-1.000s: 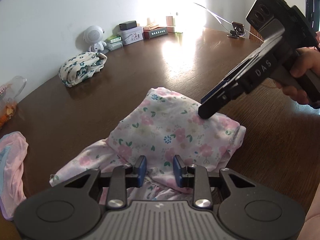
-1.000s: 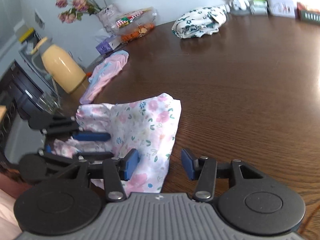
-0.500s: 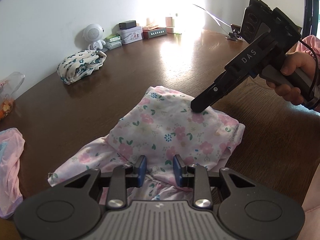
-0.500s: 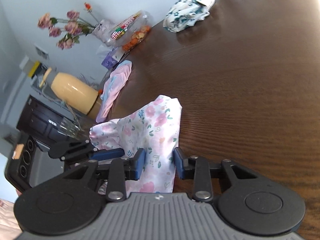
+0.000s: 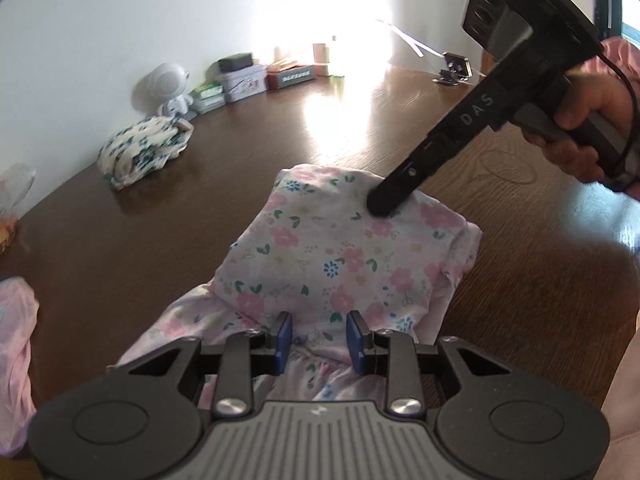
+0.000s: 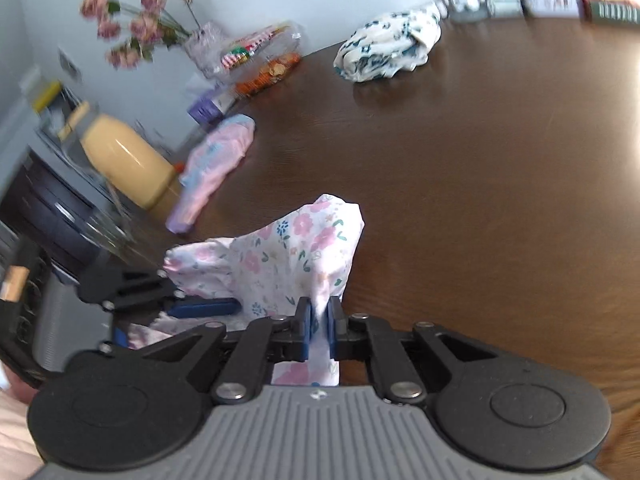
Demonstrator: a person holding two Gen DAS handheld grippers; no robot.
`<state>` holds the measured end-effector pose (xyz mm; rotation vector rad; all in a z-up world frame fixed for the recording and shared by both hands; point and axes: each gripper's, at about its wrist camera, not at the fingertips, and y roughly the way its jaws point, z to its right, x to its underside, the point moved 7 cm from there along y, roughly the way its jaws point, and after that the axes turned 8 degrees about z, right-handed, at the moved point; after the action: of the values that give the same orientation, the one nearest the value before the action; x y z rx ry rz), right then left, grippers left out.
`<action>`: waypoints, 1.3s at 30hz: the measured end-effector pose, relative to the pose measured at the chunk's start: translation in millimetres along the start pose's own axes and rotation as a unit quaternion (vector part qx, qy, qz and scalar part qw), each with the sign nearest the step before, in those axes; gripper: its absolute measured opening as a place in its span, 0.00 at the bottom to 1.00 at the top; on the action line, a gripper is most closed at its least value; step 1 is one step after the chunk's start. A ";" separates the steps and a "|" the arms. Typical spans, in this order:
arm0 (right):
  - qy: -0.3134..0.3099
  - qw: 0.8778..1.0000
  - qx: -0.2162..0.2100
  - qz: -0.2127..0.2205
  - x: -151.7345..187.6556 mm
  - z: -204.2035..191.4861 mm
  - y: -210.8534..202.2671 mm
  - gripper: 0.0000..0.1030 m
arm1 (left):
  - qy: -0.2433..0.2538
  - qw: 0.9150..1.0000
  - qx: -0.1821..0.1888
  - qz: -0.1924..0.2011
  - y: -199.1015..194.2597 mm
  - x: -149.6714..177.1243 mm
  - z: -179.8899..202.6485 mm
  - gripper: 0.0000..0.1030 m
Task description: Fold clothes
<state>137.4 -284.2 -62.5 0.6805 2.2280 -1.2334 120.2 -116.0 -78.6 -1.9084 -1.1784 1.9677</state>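
Right wrist view shows the change of the last second: the right gripper (image 6: 319, 330), whose blue pads stood wide apart over the floral garment (image 6: 288, 264) a second ago and half closed half a second ago, is now pinched tight on a fold of that cloth, with the fabric rising in a small peak above the pads. From the left wrist view, the same tool's dark tip (image 5: 394, 196) sits on the far corner of the floral garment (image 5: 340, 248), which lies part-folded on the brown wooden table (image 5: 224, 168), its upper layer doubled over a looser ruffled part nearer the camera. The left gripper (image 5: 319, 338) has hardly moved; its pads stand apart at the near edge of the folded layer, with cloth between and below them but nothing clamped. My reading is that the far corner is now secured, so a further fold or a straightening pull can begin. Beyond the garment, a blue-and-white patterned bundle (image 5: 144, 152) waits near the wall, and a pink garment (image 6: 214, 168) lies off to its left side.
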 end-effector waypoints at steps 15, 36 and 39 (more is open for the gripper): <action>-0.207 0.967 0.146 0.001 -28.3 -56.2 -52.1 0.07 | 0.053 0.997 0.049 0.034 44.1 -38.7 38.1 0.28; -0.253 0.954 0.159 -0.009 -26.1 -73.9 -45.1 0.07 | 0.032 0.995 0.076 0.047 17.1 -34.8 23.5 0.33; -0.253 0.954 0.159 -0.009 -27.1 -73.4 -44.2 0.07 | 0.065 0.994 0.077 0.037 21.7 -33.1 43.5 0.33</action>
<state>116.2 -246.1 16.1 0.3957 1.6372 -1.5875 95.4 -168.9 -71.6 -1.9927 -0.9076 1.8764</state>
